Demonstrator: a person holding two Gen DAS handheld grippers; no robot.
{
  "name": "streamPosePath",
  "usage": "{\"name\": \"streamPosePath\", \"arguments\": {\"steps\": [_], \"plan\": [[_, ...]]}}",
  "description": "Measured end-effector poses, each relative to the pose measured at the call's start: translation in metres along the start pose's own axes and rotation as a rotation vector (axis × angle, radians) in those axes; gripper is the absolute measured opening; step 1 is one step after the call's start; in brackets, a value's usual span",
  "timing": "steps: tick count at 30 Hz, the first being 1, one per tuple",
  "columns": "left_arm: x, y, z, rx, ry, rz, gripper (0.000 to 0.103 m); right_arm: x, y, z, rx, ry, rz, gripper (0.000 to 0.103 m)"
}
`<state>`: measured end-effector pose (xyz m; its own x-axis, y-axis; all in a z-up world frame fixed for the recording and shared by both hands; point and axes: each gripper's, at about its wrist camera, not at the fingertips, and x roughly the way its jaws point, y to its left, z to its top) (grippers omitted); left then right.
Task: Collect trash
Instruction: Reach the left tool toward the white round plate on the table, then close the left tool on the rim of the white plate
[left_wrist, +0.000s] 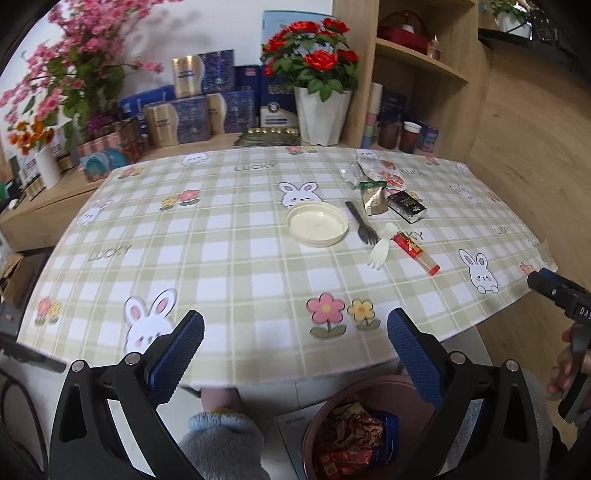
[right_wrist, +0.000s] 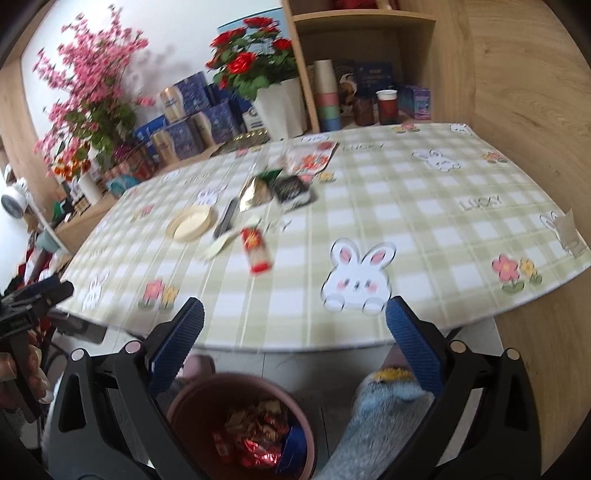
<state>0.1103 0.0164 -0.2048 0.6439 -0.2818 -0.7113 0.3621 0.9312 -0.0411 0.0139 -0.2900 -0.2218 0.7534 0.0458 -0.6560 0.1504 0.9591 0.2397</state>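
Trash lies on the checked tablecloth (left_wrist: 221, 240): a cream round lid (left_wrist: 317, 223), a black plastic fork (left_wrist: 360, 223), a white spork (left_wrist: 382, 245), a red tube wrapper (left_wrist: 415, 253), a black box (left_wrist: 406, 206), a gold packet (left_wrist: 375, 197) and a clear printed wrapper (left_wrist: 380, 168). The same items show in the right wrist view, with the red tube (right_wrist: 256, 251) nearest. A brown bin (left_wrist: 354, 424) with red wrappers stands on the floor below the table edge (right_wrist: 243, 424). My left gripper (left_wrist: 295, 354) is open and empty above the bin. My right gripper (right_wrist: 295, 350) is open and empty too.
Blue and gold boxes (left_wrist: 199, 107), a white pot of red roses (left_wrist: 317, 110) and pink flowers (left_wrist: 66, 74) line the back. A wooden shelf (left_wrist: 417, 74) with cups stands at the back right. A fuzzy blue slipper (right_wrist: 380, 417) is beside the bin.
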Motion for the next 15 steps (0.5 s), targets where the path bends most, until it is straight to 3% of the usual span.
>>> {"name": "streamPosePath", "arguments": {"steps": [10, 15], "plan": [[0.136, -0.022, 0.060, 0.109, 0.171, -0.098, 0.097, 0.037, -0.024, 0.029, 0.065, 0.007, -0.066, 0.097], [0.179, -0.022, 0.080, 0.097, 0.171, -0.057, 0.097, 0.051, -0.039, 0.031, 0.073, 0.049, -0.097, 0.097]]}}
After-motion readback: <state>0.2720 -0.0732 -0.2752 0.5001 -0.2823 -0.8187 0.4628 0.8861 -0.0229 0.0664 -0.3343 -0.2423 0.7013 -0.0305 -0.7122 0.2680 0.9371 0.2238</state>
